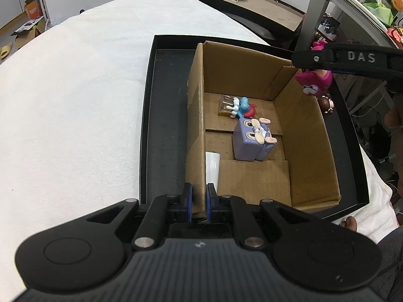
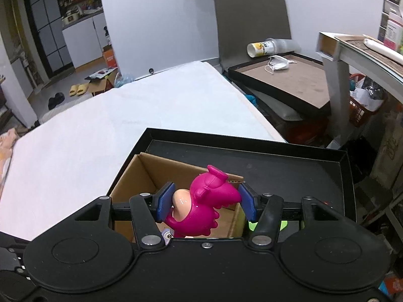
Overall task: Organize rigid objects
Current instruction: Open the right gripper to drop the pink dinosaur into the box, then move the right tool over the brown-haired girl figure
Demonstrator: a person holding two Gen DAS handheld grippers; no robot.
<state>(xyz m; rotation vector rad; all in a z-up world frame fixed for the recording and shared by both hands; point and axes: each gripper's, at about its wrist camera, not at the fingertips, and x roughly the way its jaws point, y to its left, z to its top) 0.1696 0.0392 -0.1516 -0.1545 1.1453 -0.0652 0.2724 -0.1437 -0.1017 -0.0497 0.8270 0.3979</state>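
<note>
Left tongs (image 1: 199, 202) clamped on brown cardboard box (image 1: 309, 136) wall, right tongs (image 2: 205, 205), arm lettered "DAS", gripping magenta plastic bird toy (image 2: 206, 201) above box, lilac cube toy (image 1: 252, 142) ahead inside.

A lived-in home: beyond the white-covered table (image 2: 126, 125) lie yellow slippers (image 2: 76, 90), a glass-paned door (image 2: 47, 25) and cluttered shelves (image 2: 78, 2).

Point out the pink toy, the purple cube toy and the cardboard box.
pink toy (image 2: 206, 201): right wrist view, on its body.
purple cube toy (image 1: 248, 142): left wrist view, on its side face.
cardboard box (image 1: 309, 136): left wrist view, on its right inner wall.
</note>
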